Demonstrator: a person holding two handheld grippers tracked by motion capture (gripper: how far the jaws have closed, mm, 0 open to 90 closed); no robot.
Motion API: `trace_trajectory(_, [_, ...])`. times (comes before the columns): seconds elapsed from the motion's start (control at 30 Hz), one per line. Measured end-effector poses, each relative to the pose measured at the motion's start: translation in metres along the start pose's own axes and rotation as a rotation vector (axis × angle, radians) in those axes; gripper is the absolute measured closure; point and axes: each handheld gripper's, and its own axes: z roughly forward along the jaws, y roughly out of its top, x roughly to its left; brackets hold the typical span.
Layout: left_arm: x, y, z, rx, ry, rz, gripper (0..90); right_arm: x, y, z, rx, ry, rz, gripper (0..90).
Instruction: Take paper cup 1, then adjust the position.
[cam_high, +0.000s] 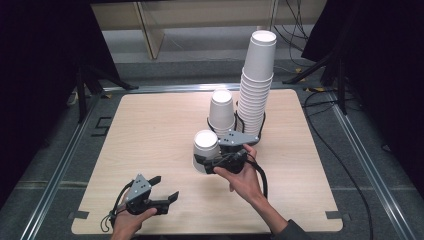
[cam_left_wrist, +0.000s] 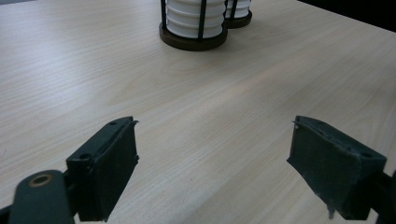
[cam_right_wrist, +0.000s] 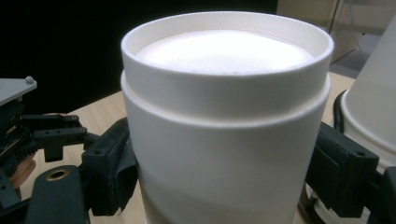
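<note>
1. The left gripper (cam_high: 162, 187) sits low near the front of the table (cam_high: 150, 130). Its jaws stand apart with nothing between them, just bare wood.
2. The right gripper (cam_high: 204, 161) is near the middle of the table. Its jaws squeeze a white cup (cam_high: 206, 150) from both sides. The cup is upside down, bottom up.
3. Just behind the cup is a short stack (cam_high: 221, 112) of cups in a holder.
4. Beside it, more to the right, a tall stack (cam_high: 257, 80) leans a little.
</note>
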Motion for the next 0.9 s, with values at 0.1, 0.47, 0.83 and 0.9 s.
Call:
trace_trajectory(0.1, [0.0,0.0,-0.001,-0.002,0.004,-0.002,14.5,0.001,-0.004,0.002,0.007,0.006,-0.005,20.1])
trace_trajectory(0.47, [-0.001,0.0,0.0,-0.026,-0.009,-0.009,14.5,0.004,-0.01,0.005,0.008,0.014,-0.01,20.1])
trace_trajectory(0.83, [-0.004,0.004,0.007,-0.042,-0.013,-0.008,14.5,0.006,-0.016,0.01,0.02,0.033,0.005,20.1])
trace_trajectory(0.9, [-0.007,0.005,0.01,-0.055,-0.037,0.006,14.5,0.006,-0.016,0.011,0.02,0.042,0.01,20.1])
